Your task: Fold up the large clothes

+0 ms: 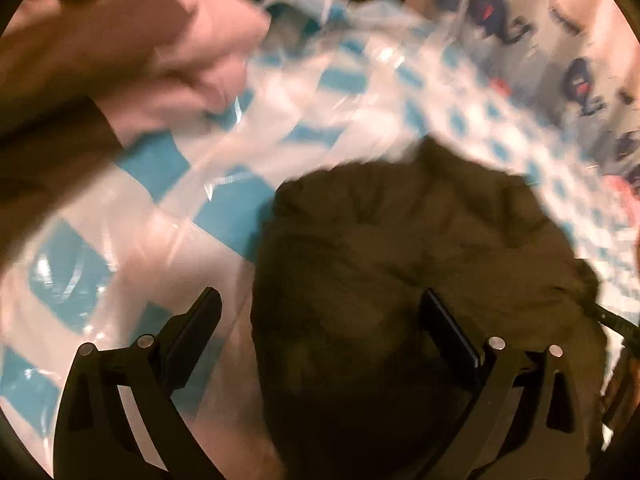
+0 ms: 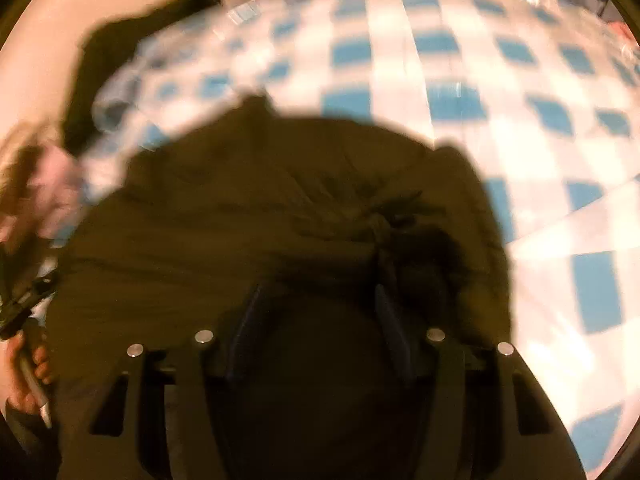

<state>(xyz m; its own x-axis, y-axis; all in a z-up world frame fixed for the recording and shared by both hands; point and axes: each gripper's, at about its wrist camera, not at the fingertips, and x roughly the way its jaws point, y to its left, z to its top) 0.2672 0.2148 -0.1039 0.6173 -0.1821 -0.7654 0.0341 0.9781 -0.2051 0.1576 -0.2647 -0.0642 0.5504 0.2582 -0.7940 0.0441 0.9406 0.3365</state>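
I judge I am between folds: the dark olive garment (image 1: 400, 280) lies bunched on the blue-and-white checked cover (image 1: 152, 160), and neither tool has hold of it, so the next move calls for finding a clean edge or corner of cloth to pinch and carry across.

On the left, my left gripper (image 1: 320, 312) hangs above the garment's left edge with its jaws wide and nothing pinched; one finger is over the cover, the other over the cloth. A pink and brown bundle (image 1: 160, 52) lies toward the cover's far left.

On the right, my right gripper (image 2: 316, 312) stands partly open over the cloth, its pads clear of it. The garment (image 2: 260, 208) looks soft, creased and heaped, with a gathered knot of folds (image 2: 384, 220) just beyond the fingers, well inside the cover's edges.
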